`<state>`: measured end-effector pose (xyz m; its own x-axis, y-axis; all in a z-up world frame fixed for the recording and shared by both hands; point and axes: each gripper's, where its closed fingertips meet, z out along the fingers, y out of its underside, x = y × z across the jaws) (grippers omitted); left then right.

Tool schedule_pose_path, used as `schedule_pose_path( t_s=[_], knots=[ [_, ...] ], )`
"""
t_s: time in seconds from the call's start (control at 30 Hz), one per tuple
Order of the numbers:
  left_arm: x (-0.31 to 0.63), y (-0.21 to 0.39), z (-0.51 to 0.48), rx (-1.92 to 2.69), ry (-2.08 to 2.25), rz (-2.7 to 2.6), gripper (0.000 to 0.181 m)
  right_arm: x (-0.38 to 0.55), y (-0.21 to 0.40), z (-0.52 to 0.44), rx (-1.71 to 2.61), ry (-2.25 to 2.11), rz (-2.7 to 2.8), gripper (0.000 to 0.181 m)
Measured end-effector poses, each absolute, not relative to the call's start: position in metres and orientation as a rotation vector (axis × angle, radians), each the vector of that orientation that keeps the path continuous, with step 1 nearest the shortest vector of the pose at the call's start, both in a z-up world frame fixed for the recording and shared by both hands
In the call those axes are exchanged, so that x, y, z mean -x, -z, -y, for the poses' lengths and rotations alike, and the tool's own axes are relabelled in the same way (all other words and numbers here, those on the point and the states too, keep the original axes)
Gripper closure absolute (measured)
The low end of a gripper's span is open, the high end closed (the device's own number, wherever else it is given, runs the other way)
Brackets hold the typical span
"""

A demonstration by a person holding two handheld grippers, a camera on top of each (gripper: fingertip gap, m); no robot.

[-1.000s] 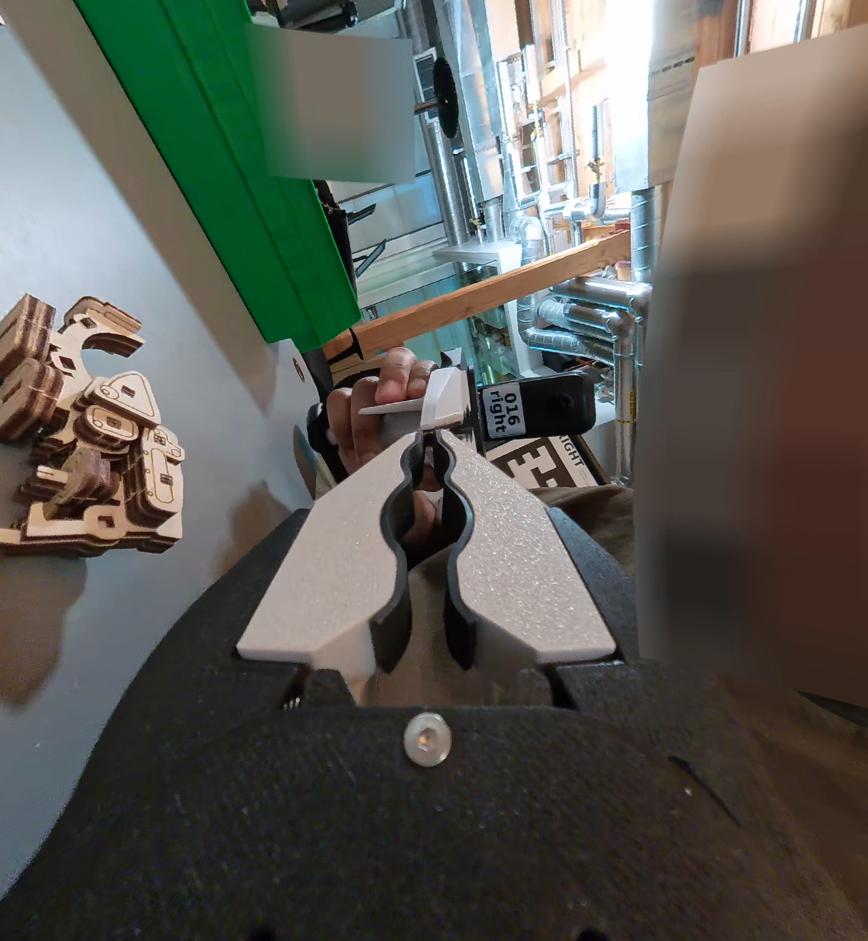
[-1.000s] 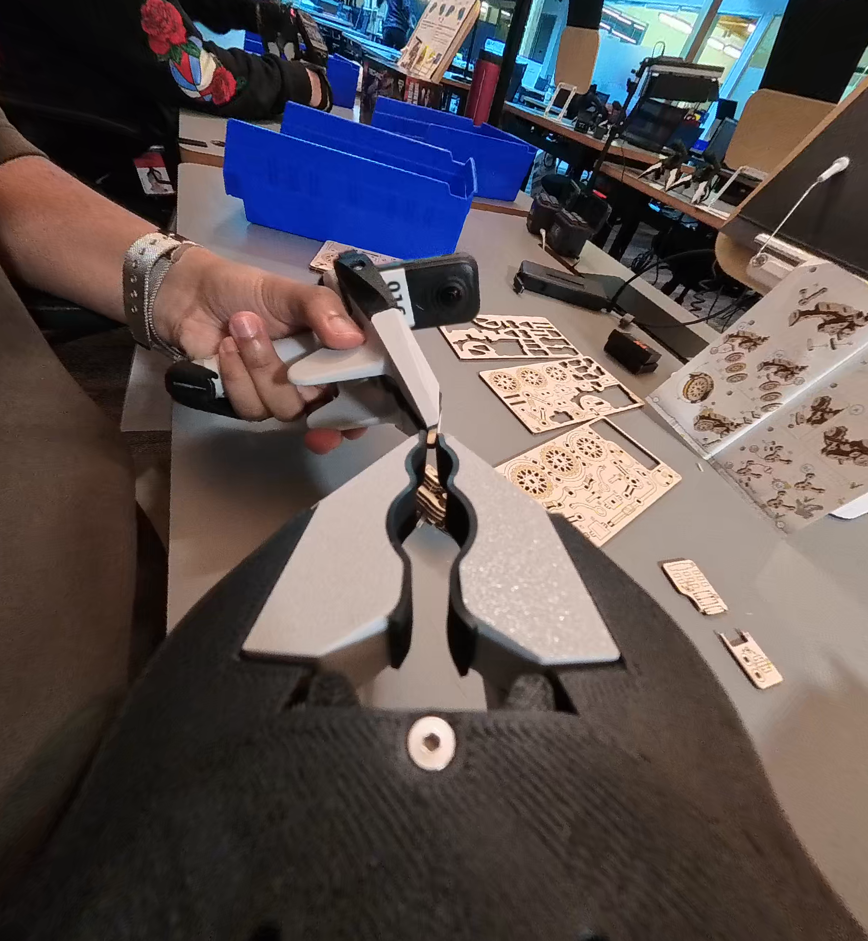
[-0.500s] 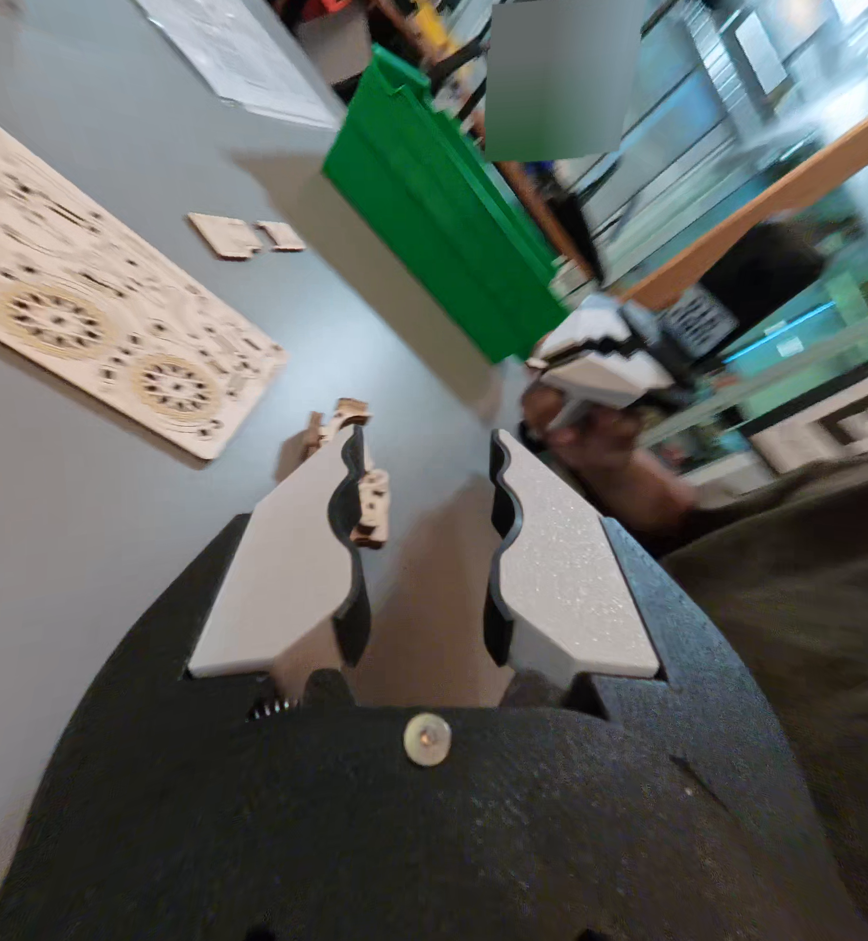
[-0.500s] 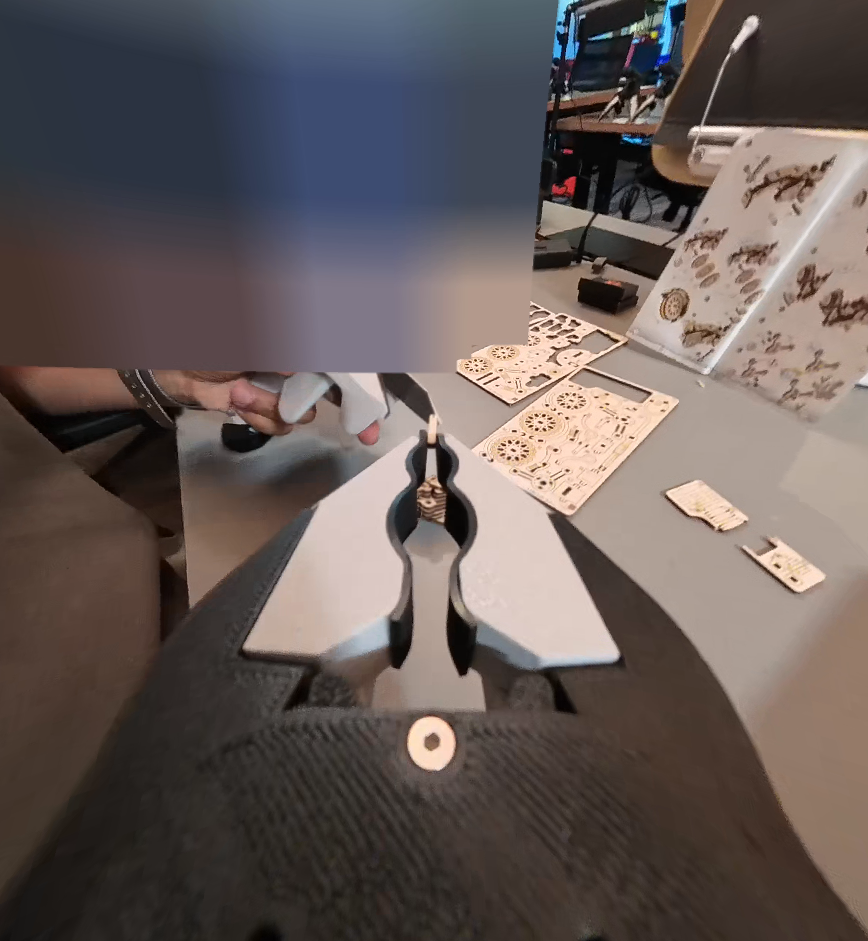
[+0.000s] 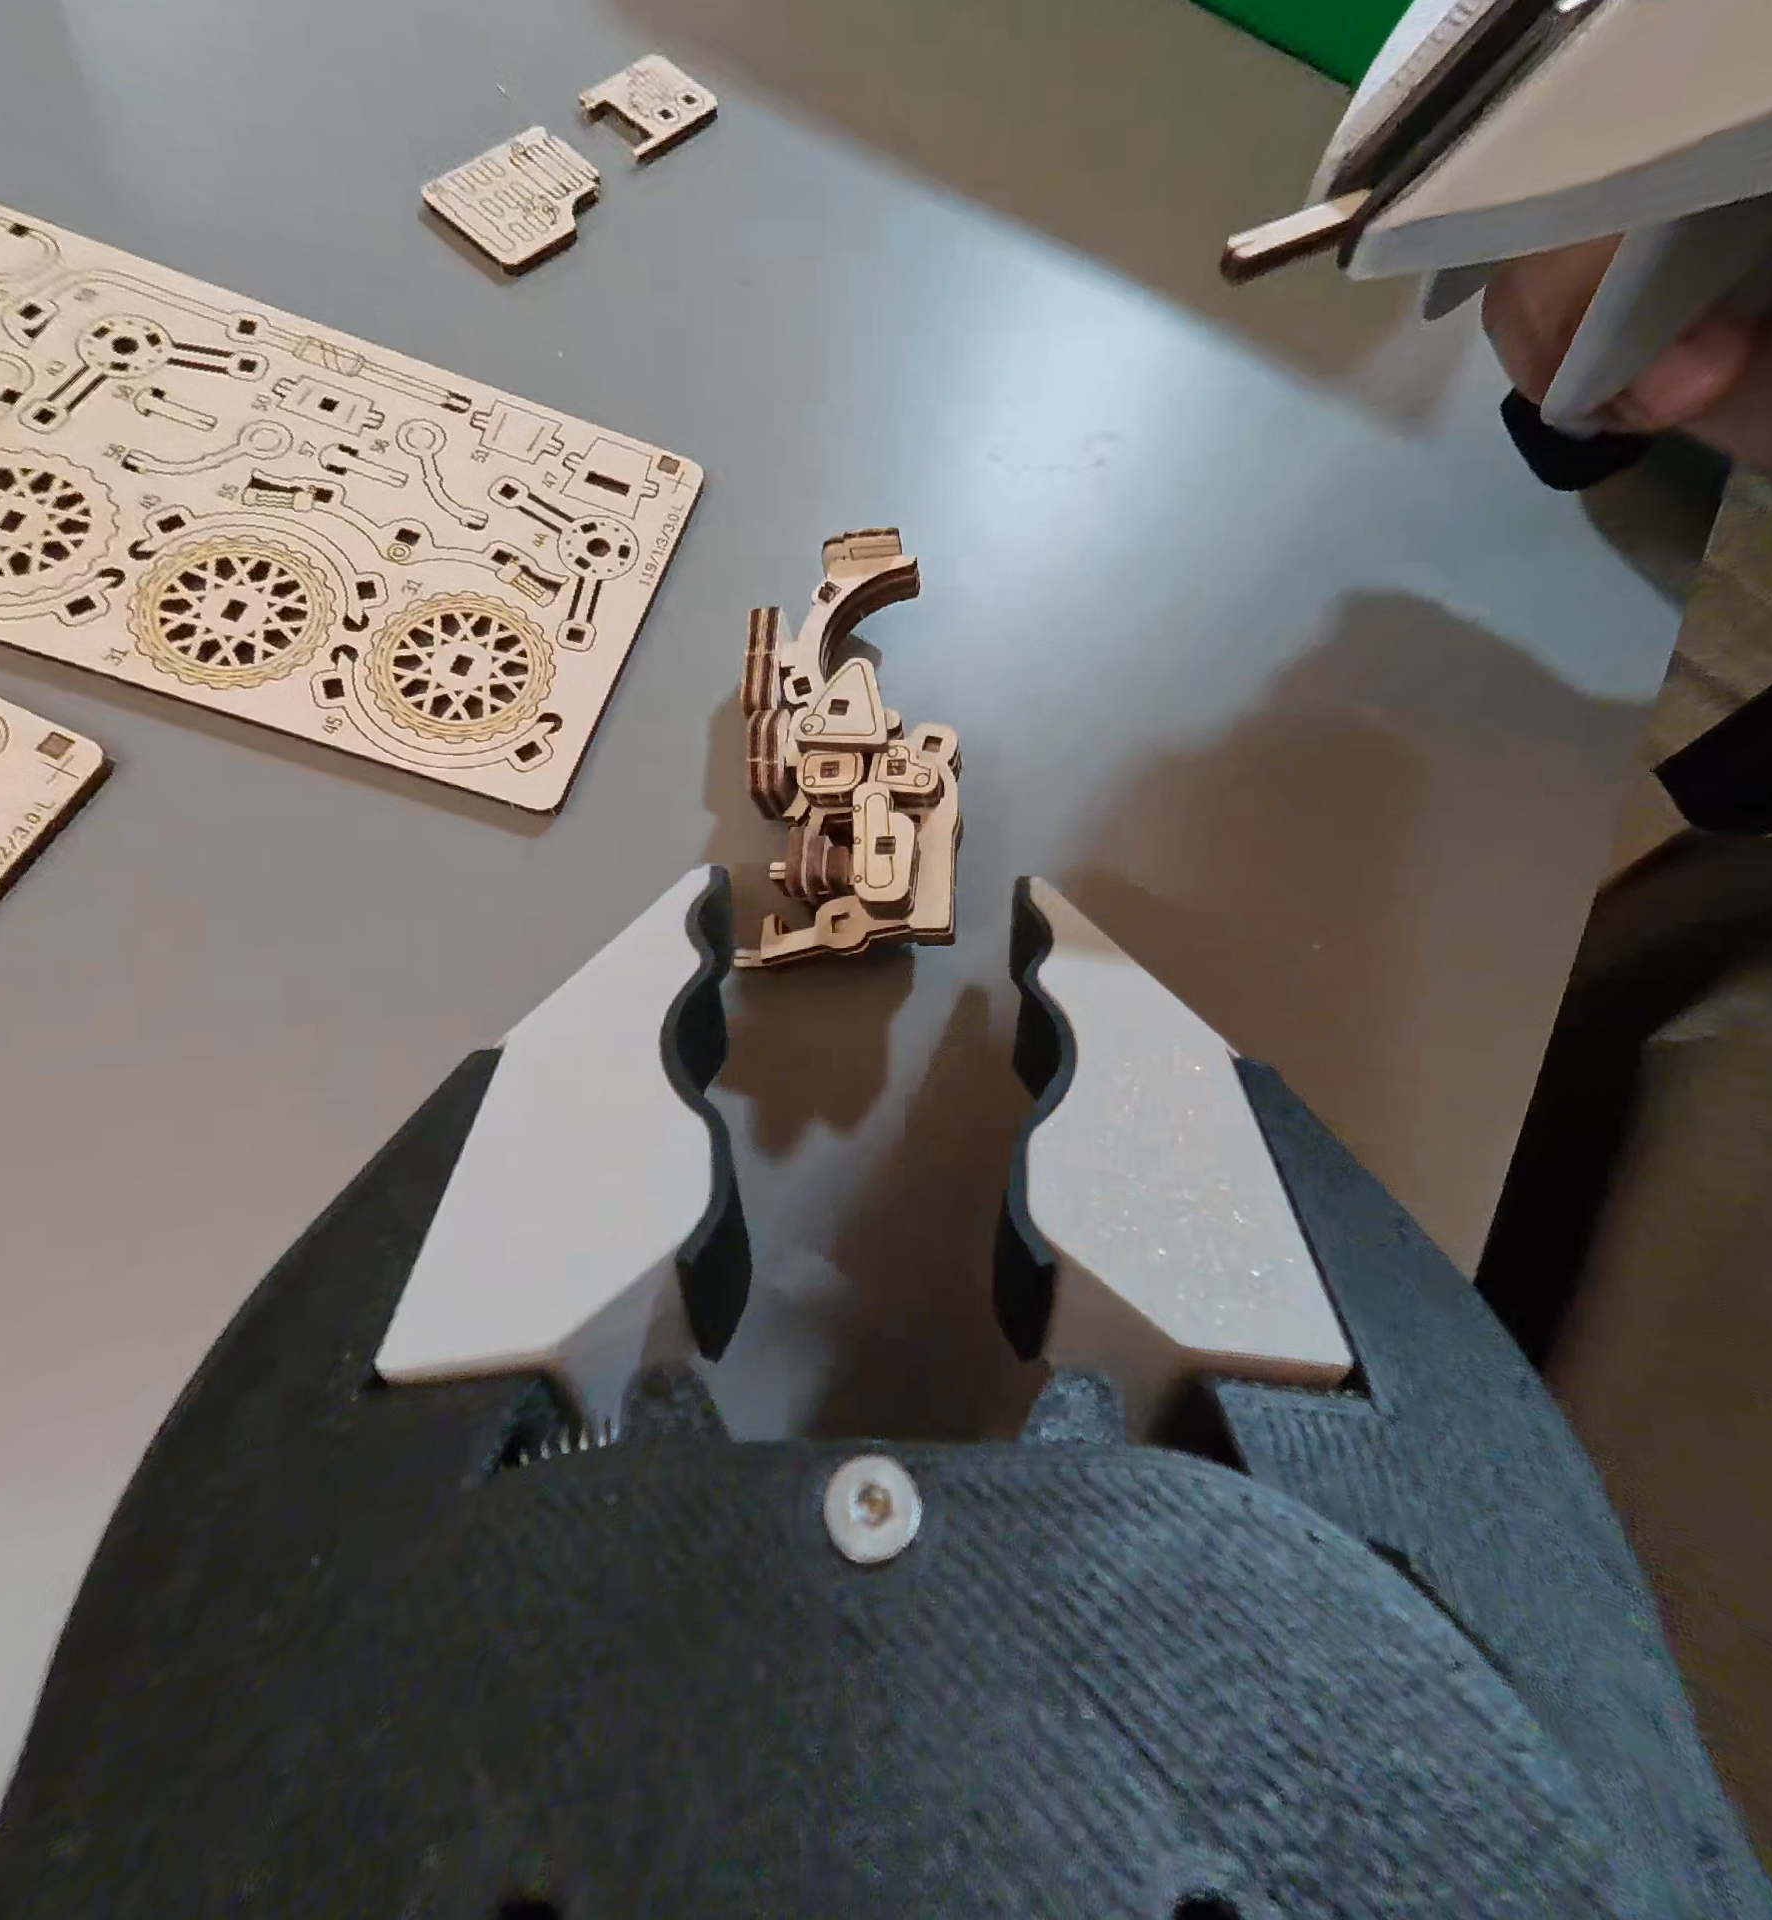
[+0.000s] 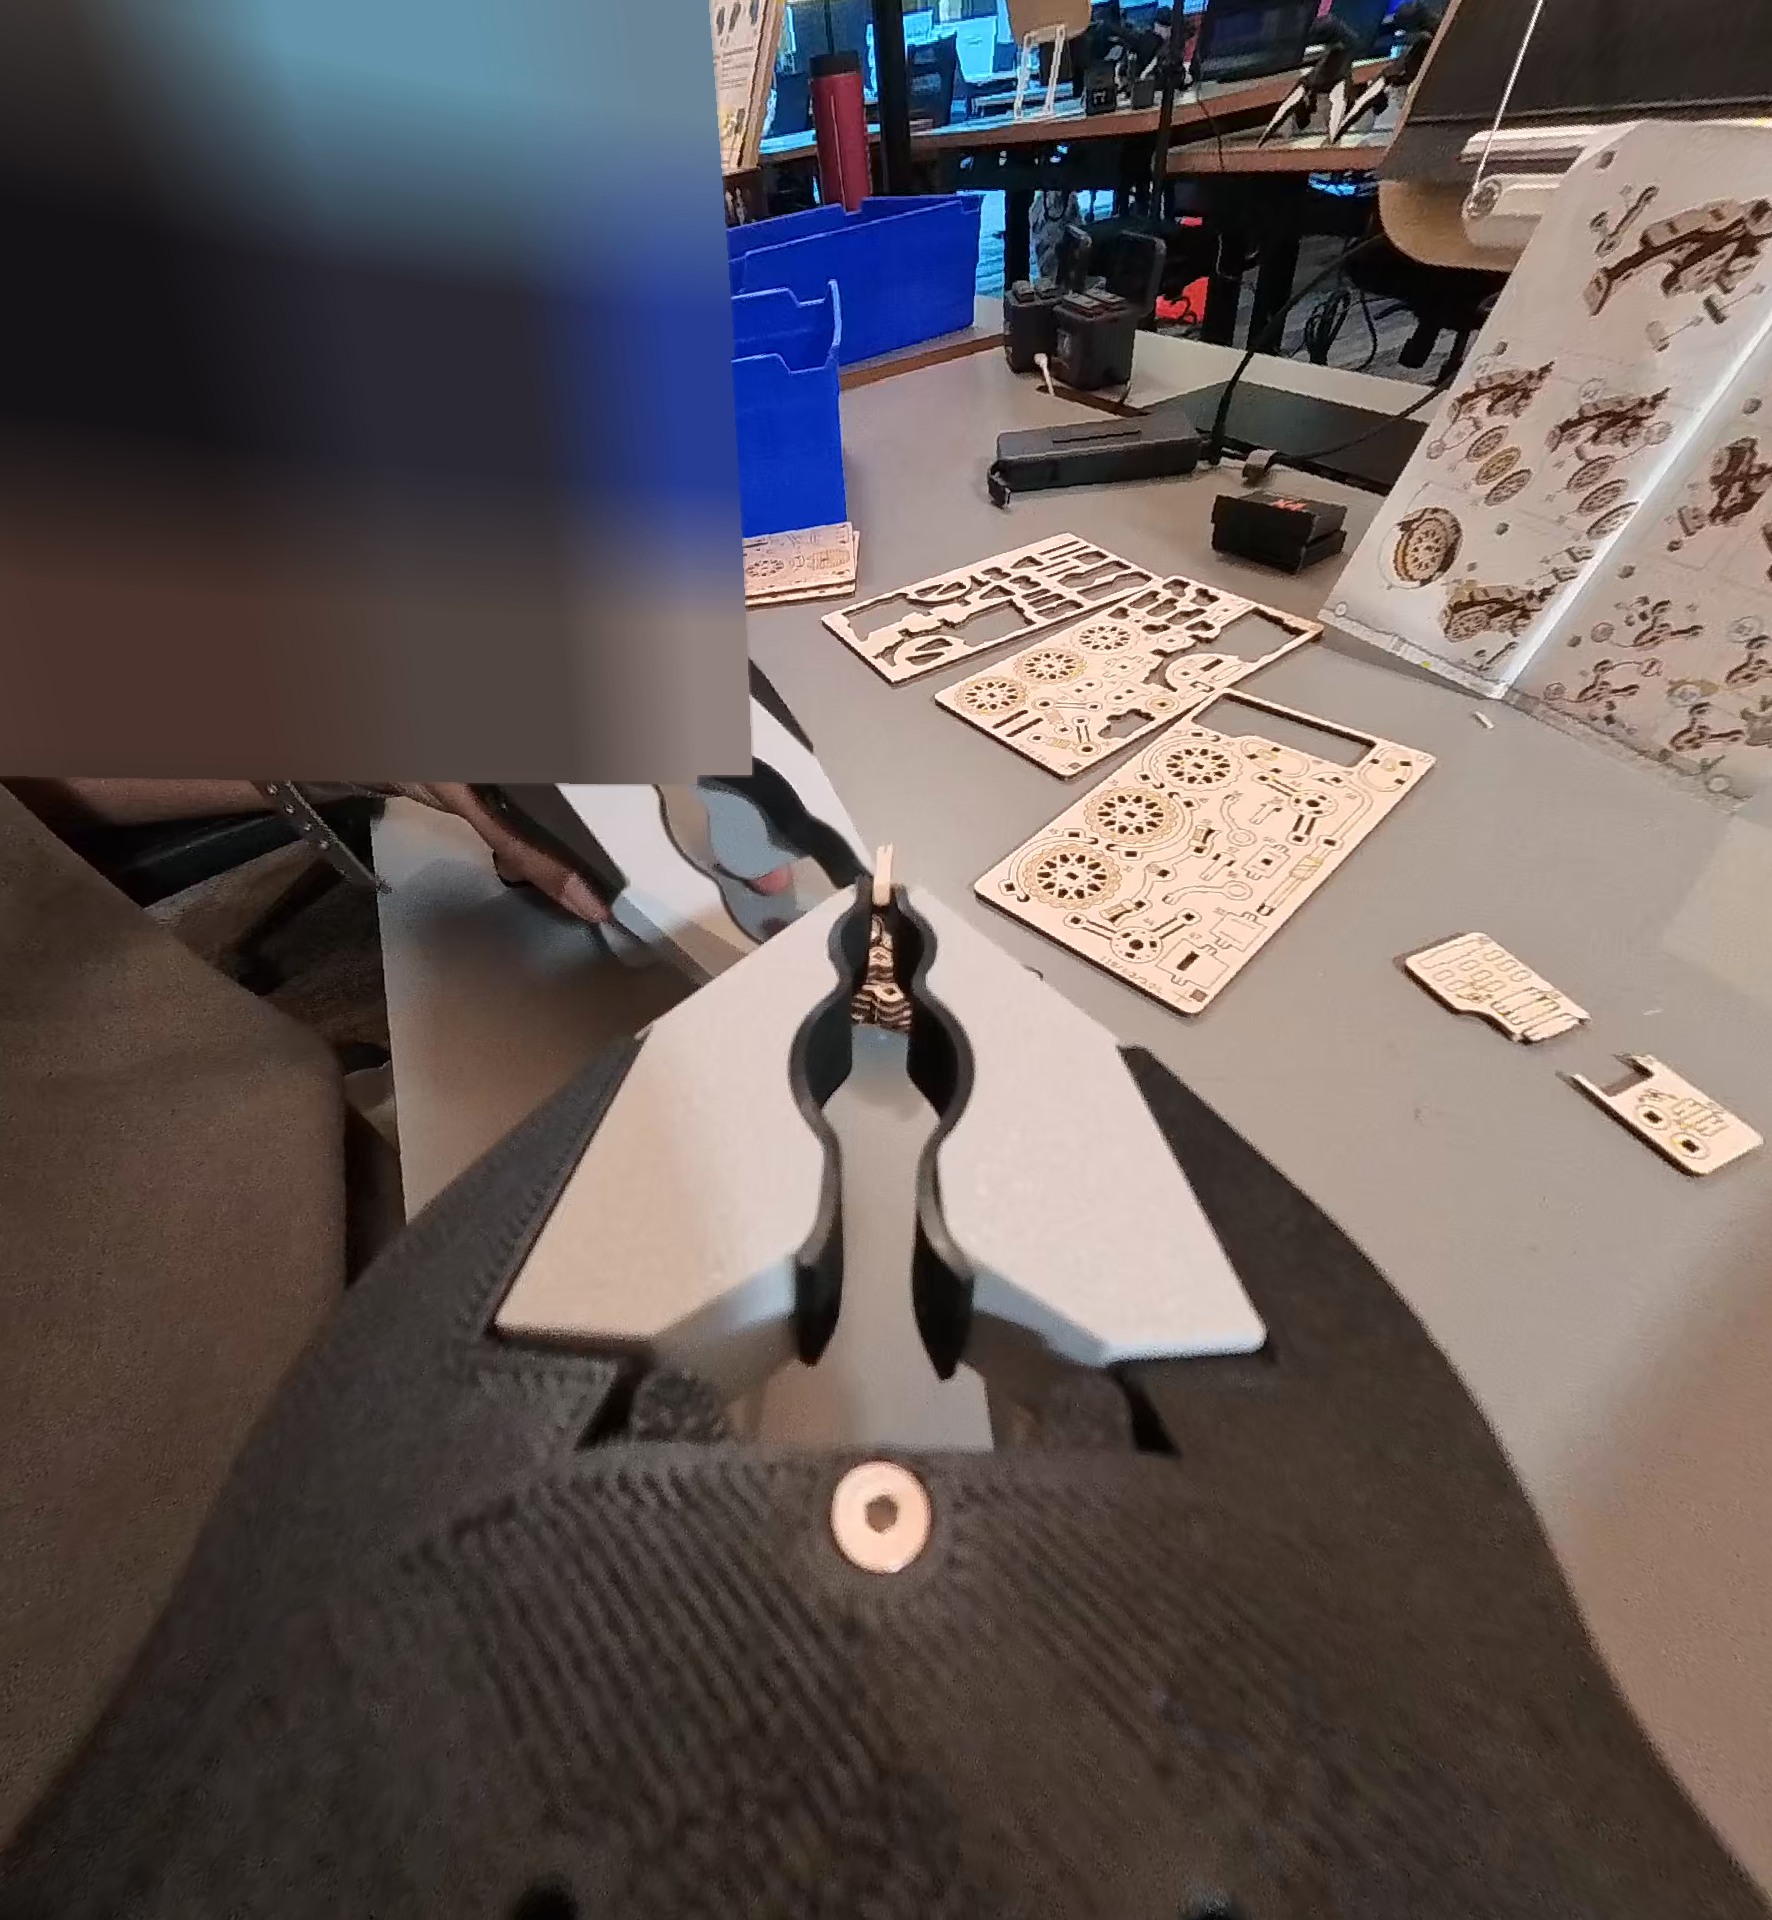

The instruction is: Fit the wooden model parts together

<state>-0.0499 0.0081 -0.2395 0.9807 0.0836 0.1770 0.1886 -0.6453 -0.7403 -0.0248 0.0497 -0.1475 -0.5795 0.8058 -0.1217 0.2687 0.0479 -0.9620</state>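
Note:
A partly built wooden model assembly lies on the grey table. My left gripper is open and empty, with its fingertips just short of the assembly's near end, one on each side. My right gripper is shut on a small flat wooden part that sticks out past its tips. In the left wrist view the right gripper is held above the table at the upper right, with the part's end showing. The left gripper's grey fingers show beyond the right one.
Laser-cut wooden sheets lie left of the assembly. Two small loose parts lie farther off. An upright instruction sheet, blue bins and black devices stand at the back. The person's body is close on the right. The tips of one gripper are about 11 centimetres away from the tips of the other.
My left gripper has opened and swung from pointing at the right gripper down to the table, up to the assembly. My right gripper has kept hold of its part.

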Motion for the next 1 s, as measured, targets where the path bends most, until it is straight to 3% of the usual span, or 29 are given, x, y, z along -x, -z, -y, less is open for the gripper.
schedule_pose_path(
  t_s=[0.03, 0.1, 0.43, 1.0],
  knots=[
    [0.05, 0.24, -0.008, 2.272, 0.149, 0.182, 0.134, 0.025, 0.148, -0.05, 1.082, -1.553, 1.877, 0.181],
    [0.049, 0.239, -0.009, 2.272, 0.146, 0.176, 0.146, 0.026, 0.151, -0.052, 1.105, -1.537, 1.88, 0.181],
    [0.055, 0.221, -0.014, 2.183, -0.005, 0.095, 0.147, 0.035, 0.174, -0.073, 1.387, -1.539, 1.858, 0.18],
    [0.045, 0.213, -0.019, 2.142, -0.316, -0.174, 0.146, 0.023, 0.196, -0.033, 1.304, -1.467, 2.123, 0.18]
  ],
)
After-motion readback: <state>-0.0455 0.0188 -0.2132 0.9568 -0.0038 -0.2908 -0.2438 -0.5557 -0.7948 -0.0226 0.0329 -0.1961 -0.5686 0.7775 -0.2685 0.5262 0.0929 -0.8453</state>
